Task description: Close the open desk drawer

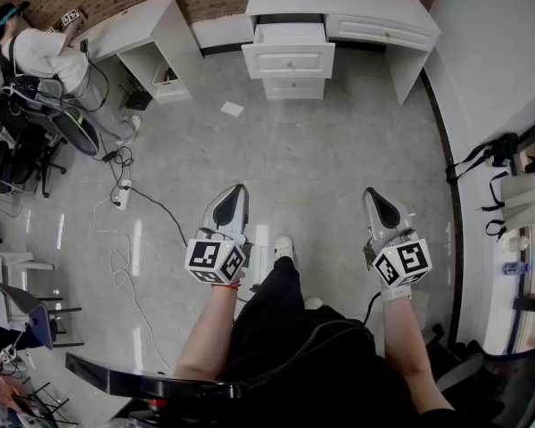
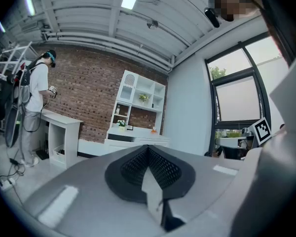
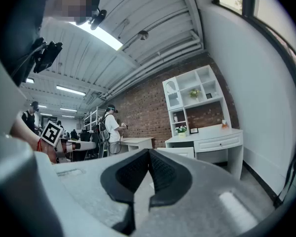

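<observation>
A white desk [image 1: 357, 3] stands far ahead against the brick wall. Its upper left drawer [image 1: 289, 59] is pulled out toward me; the drawer below it [image 1: 293, 86] is pushed in. Both grippers are held low near my legs, well short of the desk. My left gripper [image 1: 234, 192] is shut with nothing in it, as is my right gripper [image 1: 378, 194]. In the right gripper view the desk [image 3: 214, 142] and the open drawer's front [image 3: 180, 152] show beyond the shut jaws. The left gripper view shows the desk [image 2: 133, 140] small and distant.
A second white desk [image 1: 143, 34] stands at the left wall, where a person [image 1: 36, 52] works. Cables and a power strip [image 1: 122, 194] trail over the floor at left. A scrap of paper [image 1: 233, 109] lies before the drawers. Dark window frames [image 1: 508, 203] line the right side.
</observation>
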A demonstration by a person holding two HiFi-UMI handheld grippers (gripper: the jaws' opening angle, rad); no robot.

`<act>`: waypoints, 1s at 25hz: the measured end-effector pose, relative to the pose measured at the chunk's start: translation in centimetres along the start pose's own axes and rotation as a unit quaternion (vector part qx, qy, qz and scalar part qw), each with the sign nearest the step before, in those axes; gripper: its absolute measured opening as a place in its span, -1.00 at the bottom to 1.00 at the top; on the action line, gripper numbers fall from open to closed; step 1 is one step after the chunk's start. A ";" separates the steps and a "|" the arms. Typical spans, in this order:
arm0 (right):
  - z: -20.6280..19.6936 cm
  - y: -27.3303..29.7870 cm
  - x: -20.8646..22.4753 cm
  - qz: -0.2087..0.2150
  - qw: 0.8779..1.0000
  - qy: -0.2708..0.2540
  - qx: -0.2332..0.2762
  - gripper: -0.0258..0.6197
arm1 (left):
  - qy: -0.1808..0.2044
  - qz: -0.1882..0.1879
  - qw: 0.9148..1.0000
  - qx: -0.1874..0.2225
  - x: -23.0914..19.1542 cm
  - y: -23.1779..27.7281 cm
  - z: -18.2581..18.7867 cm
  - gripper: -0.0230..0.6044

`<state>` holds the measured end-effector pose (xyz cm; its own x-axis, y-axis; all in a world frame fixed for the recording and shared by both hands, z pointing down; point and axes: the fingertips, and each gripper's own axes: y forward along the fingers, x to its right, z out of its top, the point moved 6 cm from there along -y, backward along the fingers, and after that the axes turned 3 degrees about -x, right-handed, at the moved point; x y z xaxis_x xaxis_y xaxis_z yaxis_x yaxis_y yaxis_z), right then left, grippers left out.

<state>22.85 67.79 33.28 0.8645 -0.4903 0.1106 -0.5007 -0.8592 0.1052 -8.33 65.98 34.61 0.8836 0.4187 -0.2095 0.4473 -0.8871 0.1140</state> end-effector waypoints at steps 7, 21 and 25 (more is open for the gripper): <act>-0.4 7.8 3.3 -0.006 1.000 0.014 -0.015 -0.92 | -0.009 -0.007 1.000 -0.014 -4.4 7.3 0.9 -0.92; -0.7 19.8 4.4 -0.027 0.999 0.032 -0.026 -0.92 | -0.010 -0.041 0.999 -0.023 -13.3 16.6 3.0 -0.92; -1.1 21.9 4.2 -0.031 0.998 0.044 -0.036 -0.92 | -0.019 -0.038 0.999 -0.026 -15.2 17.4 3.1 -0.92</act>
<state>15.44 47.10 37.09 0.8885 -0.4189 0.1872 -0.4507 -0.8734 0.1846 -14.38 43.54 36.74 0.8413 0.4765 -0.2553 0.5208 -0.8411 0.1461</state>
